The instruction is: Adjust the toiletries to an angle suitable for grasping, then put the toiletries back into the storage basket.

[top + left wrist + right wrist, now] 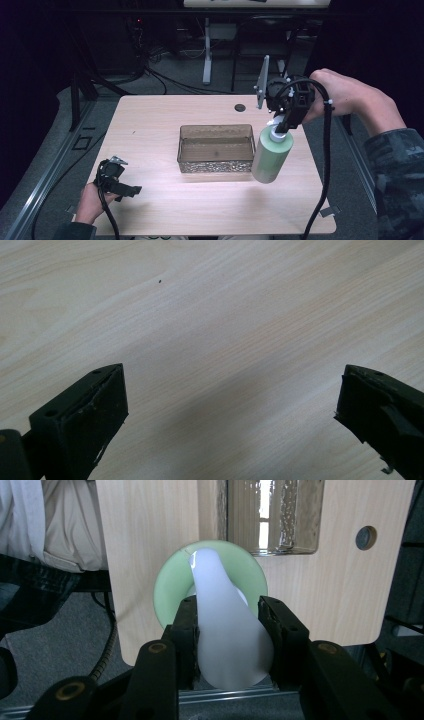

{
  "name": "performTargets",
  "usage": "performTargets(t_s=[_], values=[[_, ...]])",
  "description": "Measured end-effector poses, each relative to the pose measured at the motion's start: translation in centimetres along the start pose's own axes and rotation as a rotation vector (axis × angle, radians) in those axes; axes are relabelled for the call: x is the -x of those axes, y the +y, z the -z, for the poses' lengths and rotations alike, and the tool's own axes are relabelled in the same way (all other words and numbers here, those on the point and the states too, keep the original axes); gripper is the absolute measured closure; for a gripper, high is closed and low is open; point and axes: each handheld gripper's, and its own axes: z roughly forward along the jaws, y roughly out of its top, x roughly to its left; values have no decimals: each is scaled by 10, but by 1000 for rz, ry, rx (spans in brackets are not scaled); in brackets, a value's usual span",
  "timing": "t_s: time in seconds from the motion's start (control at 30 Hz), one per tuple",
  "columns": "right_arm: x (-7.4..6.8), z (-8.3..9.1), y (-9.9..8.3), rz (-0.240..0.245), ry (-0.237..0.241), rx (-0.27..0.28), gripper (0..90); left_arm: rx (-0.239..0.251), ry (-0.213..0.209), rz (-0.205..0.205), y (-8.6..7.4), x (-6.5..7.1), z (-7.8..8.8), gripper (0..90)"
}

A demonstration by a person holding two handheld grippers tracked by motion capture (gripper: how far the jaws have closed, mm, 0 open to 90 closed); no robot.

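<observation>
A pale wooden table (165, 115) with a small dark hole (240, 107) near its far edge stands on grey floor (185, 80), with black cables (150, 75) and a white stand leg (207, 55) behind it.

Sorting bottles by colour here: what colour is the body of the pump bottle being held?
Pale green bottle, with a white pump top; clearest in the high view.

Left gripper (230, 410): two black jaws rising from the bottom edge, set wide apart, nothing between them. Pad faces worn, with pale scuffs along their edges; a small hole in the top of the left-hand jaw. Table (240, 315): pale wood, grain running diagonally, lying beneath and ahead of the jaws. Dark speck (159, 281): one, tiny, on the wood well ahead of the left-hand jaw.
</observation>
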Motion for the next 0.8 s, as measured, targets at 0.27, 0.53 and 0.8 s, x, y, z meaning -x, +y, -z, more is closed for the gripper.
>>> performTargets(t_s=[0.27,0.53,0.8], values=[[4,5,8,6,-12,5,631,-4,-2,-8,2,3,0,1],[5,9,11,1,-24,15,631,-3,-4,-22,6,7,-1,1],[15,11,17,-3,-22,6,631,-8,-6,-13,6,7,-4,1]])
